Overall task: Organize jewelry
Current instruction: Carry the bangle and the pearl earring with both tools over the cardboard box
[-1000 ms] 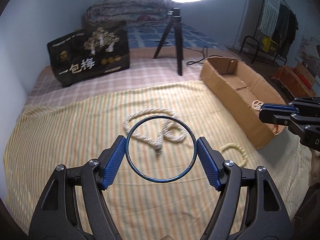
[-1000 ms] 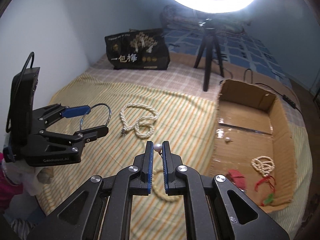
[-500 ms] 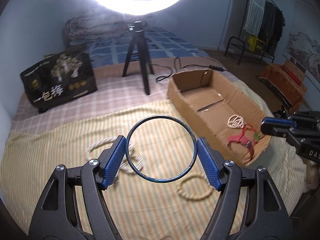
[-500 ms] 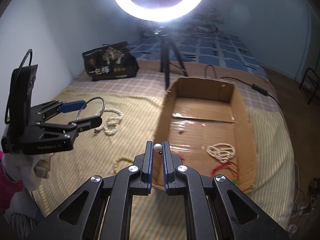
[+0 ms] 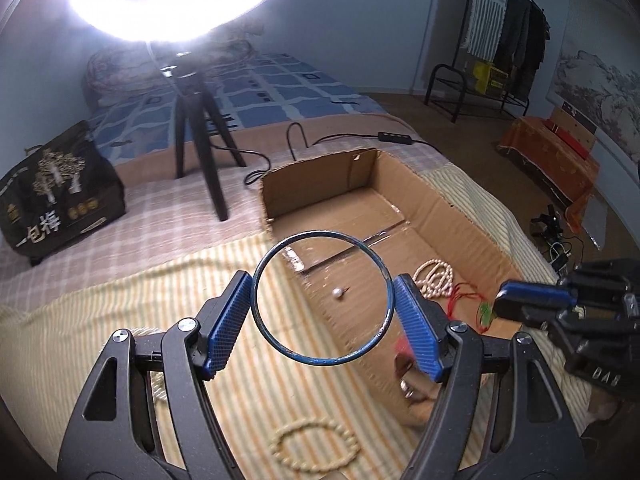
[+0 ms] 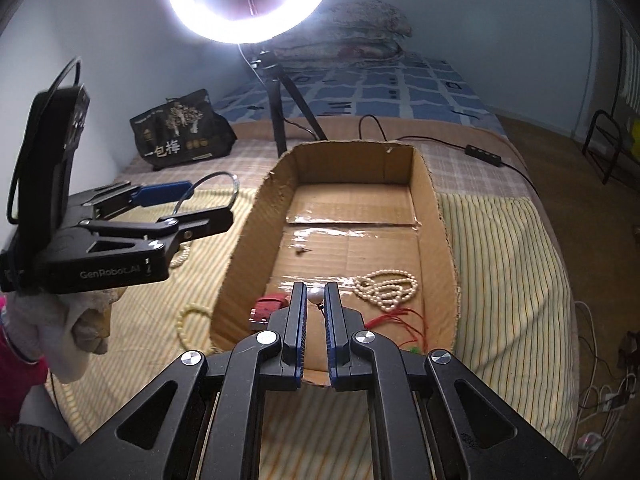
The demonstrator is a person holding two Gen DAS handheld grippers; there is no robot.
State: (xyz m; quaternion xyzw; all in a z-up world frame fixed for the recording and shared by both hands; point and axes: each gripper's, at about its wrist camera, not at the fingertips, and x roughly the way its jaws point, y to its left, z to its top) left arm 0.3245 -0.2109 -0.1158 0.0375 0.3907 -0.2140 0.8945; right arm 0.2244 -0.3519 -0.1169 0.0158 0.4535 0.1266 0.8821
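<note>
Left wrist view: the left gripper (image 5: 323, 308) has its jaws clamped across a thin blue bangle (image 5: 322, 298), carried over the near left wall of the cardboard box (image 5: 468, 216). Inside the box lie a loose pearl (image 5: 338, 293) and a bead necklace (image 5: 435, 280); a bead bracelet (image 5: 313, 449) lies on the bed outside the box, below its near end. Risk: the bangle, pinched only at two rim points, may pivot or spring out short of the box.

Right wrist view: the right gripper (image 6: 315, 298), jaws nearly together, pinches a small pearl (image 6: 315, 295) above the box's near end. Risk: released from height, the round pearl could roll or bounce over the low wall.
</note>
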